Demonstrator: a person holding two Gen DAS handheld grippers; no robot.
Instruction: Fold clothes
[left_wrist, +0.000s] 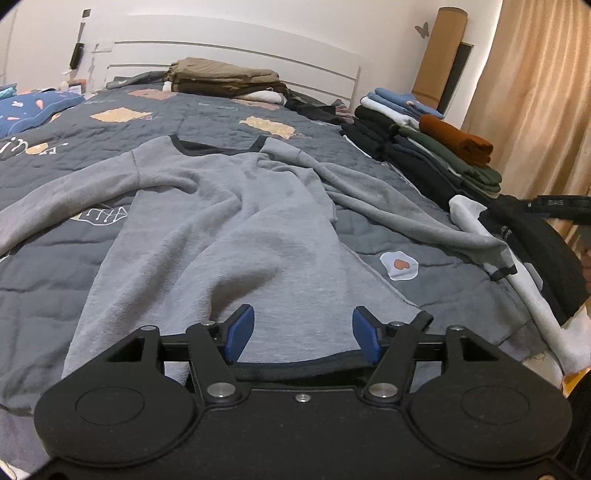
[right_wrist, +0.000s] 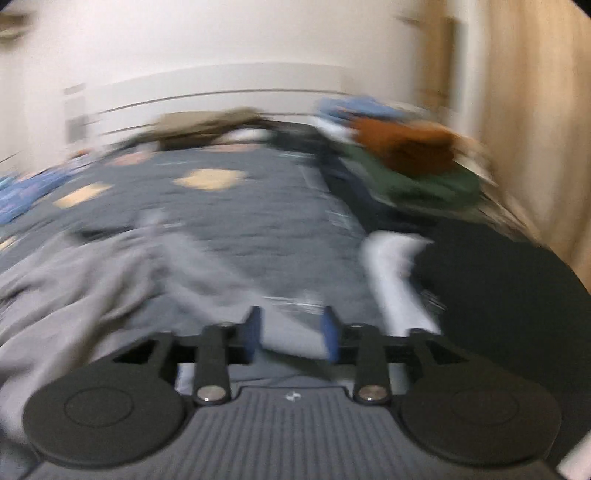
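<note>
One grey sweatshirt (left_wrist: 236, 221) lies spread on the bed (left_wrist: 55, 277), sleeves out. Soft, light, limp fleece; best taken at hem corners or shoulders. Left tool (left_wrist: 303, 334) hovers at the hem, jaws apart, empty. Right tool (right_wrist: 291, 330), blurred, partly open, holding nothing.

On the grey quilt (left_wrist: 229, 122) spread across the bed before my left-hand camera, white lettering shows at about nine o'clock, upside down from where I stand and too partly seen to read. More outlined white letters sit at eight o'clock, half covered by the grey sweatshirt (left_wrist: 229, 229). Small white print marks the black garment (left_wrist: 543, 254) at three o'clock, too small to make out. My right-hand view is blurred; nothing there is legible.
</note>
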